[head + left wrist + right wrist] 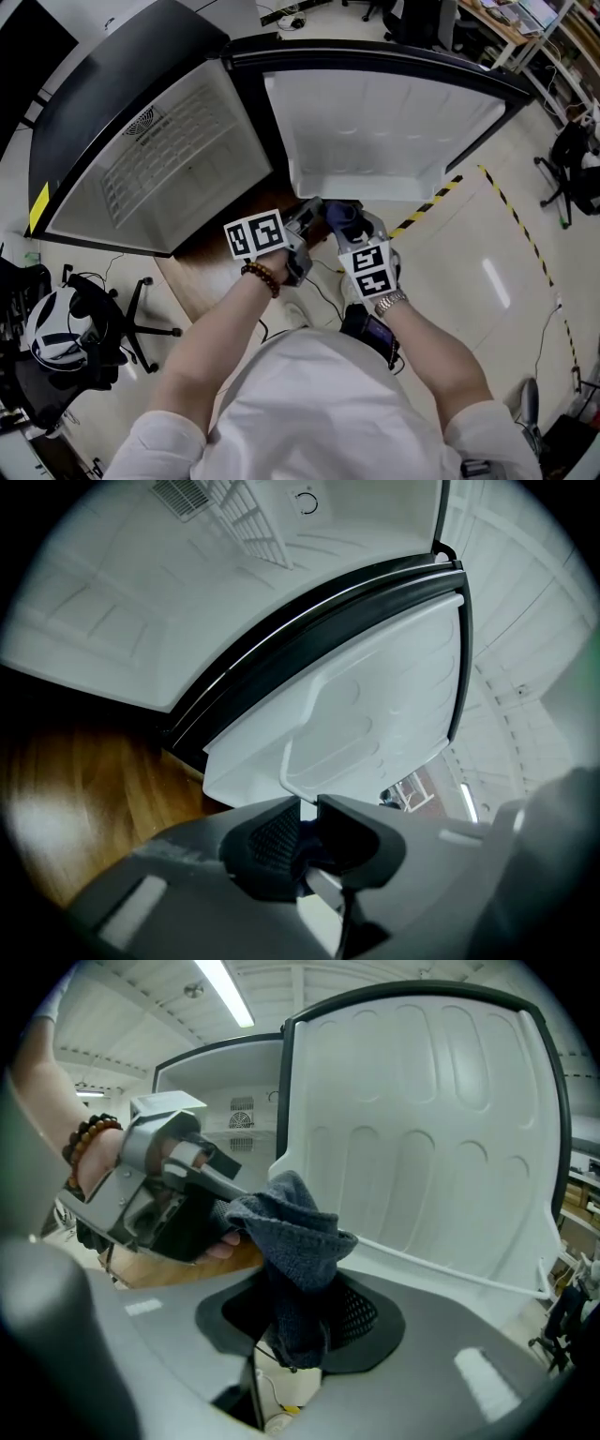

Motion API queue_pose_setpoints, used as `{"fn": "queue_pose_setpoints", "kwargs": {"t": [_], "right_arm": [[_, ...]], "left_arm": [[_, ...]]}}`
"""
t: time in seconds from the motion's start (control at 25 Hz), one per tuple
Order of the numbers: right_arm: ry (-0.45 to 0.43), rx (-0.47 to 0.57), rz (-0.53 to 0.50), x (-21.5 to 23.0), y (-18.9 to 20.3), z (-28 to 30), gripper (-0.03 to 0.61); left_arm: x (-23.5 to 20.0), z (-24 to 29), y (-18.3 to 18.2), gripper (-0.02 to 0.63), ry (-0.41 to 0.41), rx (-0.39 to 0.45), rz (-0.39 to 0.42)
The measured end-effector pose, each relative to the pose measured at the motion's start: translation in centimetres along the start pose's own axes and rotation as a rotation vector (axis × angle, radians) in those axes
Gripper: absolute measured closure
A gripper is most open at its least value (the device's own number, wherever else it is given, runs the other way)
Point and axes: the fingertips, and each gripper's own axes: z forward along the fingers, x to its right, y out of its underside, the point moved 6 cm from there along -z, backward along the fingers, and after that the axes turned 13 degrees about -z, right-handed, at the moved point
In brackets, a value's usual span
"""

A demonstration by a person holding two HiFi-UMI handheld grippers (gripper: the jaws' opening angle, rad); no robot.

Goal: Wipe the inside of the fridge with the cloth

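Your right gripper (302, 1302) is clamped on the dark blue cloth (295, 1241): the fabric is bunched between its two pads, bulges up above them and hangs down a little below. Your left gripper (309, 813) sits just beside it, tips toward the same cloth. Its jaws are drawn nearly together, with dark fabric showing low in the narrow gap between them. In the right gripper view its tip meets the cloth's upper fold, so both tools grip the one cloth. From your head view the two grippers sit side by side in front of you, marker cubes facing up. A bead bracelet (262, 277) is on your left wrist and a watch (389, 302) on your right. The cloth is outside the fridge, held in the air just short of the open door's lower edge. That door (375, 122) stands swung wide to your right, its white moulded liner facing you with a shallow shelf (366, 187) formed along the bottom. To the left, the black fridge cabinet (112, 75) opens toward you. Inside it are pale walls, a wire rack (159, 155) and a small round vent grille (142, 122) on the back wall. A wooden board (216, 272) lies under the fridge. Yellow-and-black tape (427, 208) runs across the floor on the right.
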Motion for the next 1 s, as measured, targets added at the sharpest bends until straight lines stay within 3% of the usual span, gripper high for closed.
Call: {"fn": "queue_pose_setpoints", "kwargs": {"t": [0.68, 1.0], "right_arm": [[0.011, 0.178, 0.116, 0.9, -2.1, 6.1, 0.439], [0.024, 0.182, 0.097, 0.1, -2.6, 7.6, 0.439]], "left_arm": [[1.5, -0.8, -0.6, 0.565, 0.036, -0.061, 0.019], [1.5, -0.9, -0.8, 0.561, 0.069, -0.049, -0.055]]}}
